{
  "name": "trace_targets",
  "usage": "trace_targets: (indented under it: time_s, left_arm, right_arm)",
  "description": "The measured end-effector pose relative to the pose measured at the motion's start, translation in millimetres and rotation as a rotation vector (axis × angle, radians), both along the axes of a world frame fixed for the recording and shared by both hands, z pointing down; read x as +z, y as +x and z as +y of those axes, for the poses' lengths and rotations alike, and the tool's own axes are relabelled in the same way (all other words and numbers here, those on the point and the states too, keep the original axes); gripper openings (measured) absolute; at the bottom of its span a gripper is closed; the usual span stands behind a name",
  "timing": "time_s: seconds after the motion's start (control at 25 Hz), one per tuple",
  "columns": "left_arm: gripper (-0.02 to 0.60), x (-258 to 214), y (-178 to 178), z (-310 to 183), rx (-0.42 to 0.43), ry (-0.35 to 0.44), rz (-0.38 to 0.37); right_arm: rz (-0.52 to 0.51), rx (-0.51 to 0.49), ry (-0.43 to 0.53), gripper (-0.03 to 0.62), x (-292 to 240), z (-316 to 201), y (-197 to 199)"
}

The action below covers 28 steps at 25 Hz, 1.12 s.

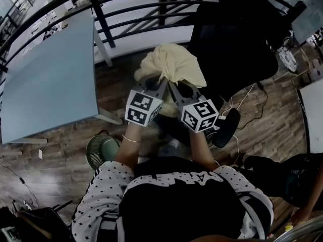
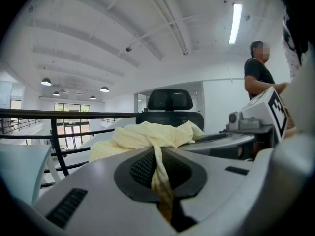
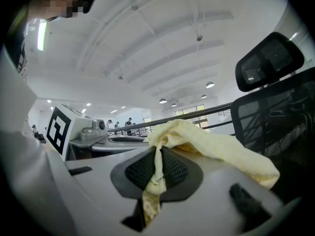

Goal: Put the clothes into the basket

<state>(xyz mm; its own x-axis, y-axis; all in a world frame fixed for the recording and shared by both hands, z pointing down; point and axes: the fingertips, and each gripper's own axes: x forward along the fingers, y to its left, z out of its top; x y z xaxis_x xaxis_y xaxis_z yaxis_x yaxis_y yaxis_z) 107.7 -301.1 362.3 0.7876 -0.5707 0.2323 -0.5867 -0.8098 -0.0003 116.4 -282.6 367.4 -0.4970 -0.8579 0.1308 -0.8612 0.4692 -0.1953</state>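
Observation:
A pale yellow garment [image 1: 171, 63] hangs bunched in the air in front of me, held by both grippers side by side. My left gripper [image 1: 155, 86] is shut on one twisted fold of the yellow garment [image 2: 158, 167], which runs up between its black pads [image 2: 143, 168]. My right gripper [image 1: 176, 88] is shut on another fold of the same garment [image 3: 156, 173], pinched between its pads [image 3: 174, 170]. The rest of the cloth drapes over the jaws' fronts. A green basket [image 1: 101, 151] stands on the floor by my left elbow, partly hidden by my arm.
A black office chair [image 1: 237, 39] stands right behind the garment. A light blue table [image 1: 50, 79] fills the left. A dark railing [image 1: 131, 9] runs across the back. Cables and a black object [image 1: 227, 127] lie on the wooden floor at right. A person [image 2: 258, 75] stands in the left gripper view.

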Motion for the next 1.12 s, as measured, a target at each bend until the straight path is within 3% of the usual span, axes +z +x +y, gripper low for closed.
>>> trace_targets:
  time_s: [1.12]
  left_arm:
    - [0.028, -30.2, -174.0, 13.5, -0.34, 0.046, 0.037]
  right_arm:
    - [0.047, -0.347, 0.061, 0.038, -29.8, 9.3, -168.0]
